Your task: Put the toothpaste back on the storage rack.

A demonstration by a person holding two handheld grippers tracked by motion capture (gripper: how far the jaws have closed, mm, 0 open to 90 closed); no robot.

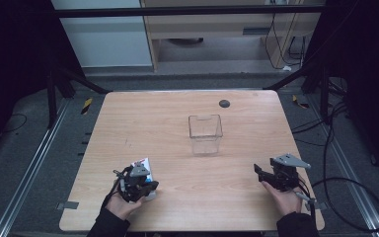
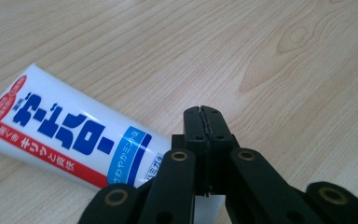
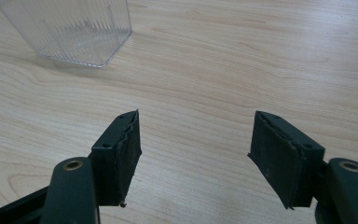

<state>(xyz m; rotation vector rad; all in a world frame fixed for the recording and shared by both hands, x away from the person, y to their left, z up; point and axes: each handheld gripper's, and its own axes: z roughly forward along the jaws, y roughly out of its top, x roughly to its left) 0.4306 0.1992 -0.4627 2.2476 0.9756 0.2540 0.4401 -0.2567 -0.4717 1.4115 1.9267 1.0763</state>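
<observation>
A white toothpaste tube (image 2: pixel 70 135) with blue and red print lies flat on the wooden table (image 1: pixel 177 197), near the front left. My left gripper (image 2: pixel 203 112) is shut, its jaws pressed together with nothing between them, right over the tube's cap end. In the high view the left gripper (image 1: pixel 145 186) covers part of the tube (image 1: pixel 143 164). My right gripper (image 3: pixel 196 135) is open and empty just above the bare wood. It sits at the front right (image 1: pixel 260 174), jaws pointing toward the table's middle.
A clear ribbed plastic container (image 1: pixel 205 133) stands upright at the table's middle; its base appears in the right gripper view (image 3: pixel 70 28). A small dark disc (image 1: pixel 224 103) lies near the far edge. Cables trail on the floor at the right.
</observation>
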